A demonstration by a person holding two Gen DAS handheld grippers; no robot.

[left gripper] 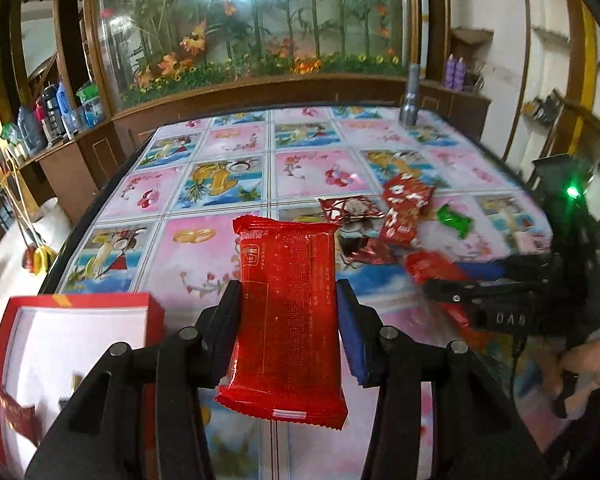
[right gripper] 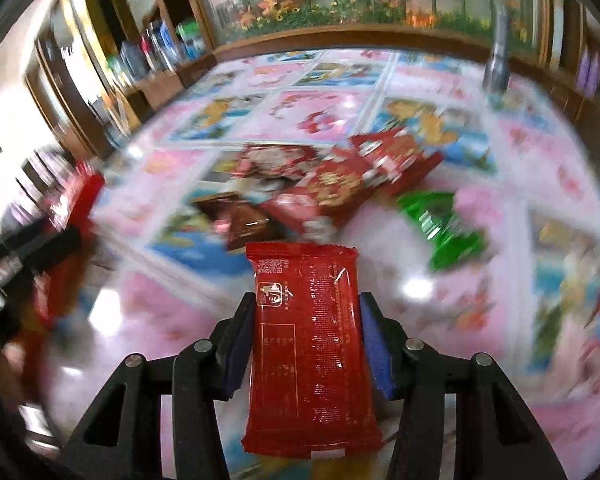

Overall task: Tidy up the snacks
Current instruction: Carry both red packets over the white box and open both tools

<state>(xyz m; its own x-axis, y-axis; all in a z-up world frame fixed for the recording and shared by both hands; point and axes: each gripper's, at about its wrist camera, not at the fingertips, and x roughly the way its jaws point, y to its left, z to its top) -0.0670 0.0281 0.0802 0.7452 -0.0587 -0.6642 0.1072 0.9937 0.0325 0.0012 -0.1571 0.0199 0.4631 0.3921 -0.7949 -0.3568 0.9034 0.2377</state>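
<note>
My left gripper [left gripper: 288, 292] is shut on a red snack packet [left gripper: 286, 320], held above the table. A red box with a white inside [left gripper: 76, 344] stands open at the lower left, beside the gripper. My right gripper [right gripper: 306, 304] is shut on a second red snack packet [right gripper: 308, 356]; it also shows in the left wrist view [left gripper: 460, 276] at the right, low over the table. A pile of loose snacks lies beyond: red packets [left gripper: 404, 208], [right gripper: 340, 184], a brown packet [right gripper: 244, 220] and a green candy [left gripper: 454, 220], [right gripper: 444, 228].
The table [left gripper: 228, 168] has a glossy fruit-pattern cover. A grey flashlight [left gripper: 411, 96] stands at its far right edge. Bottles [left gripper: 56, 108] sit on a wooden ledge at the left. A glass flower display [left gripper: 260, 20] runs behind the table.
</note>
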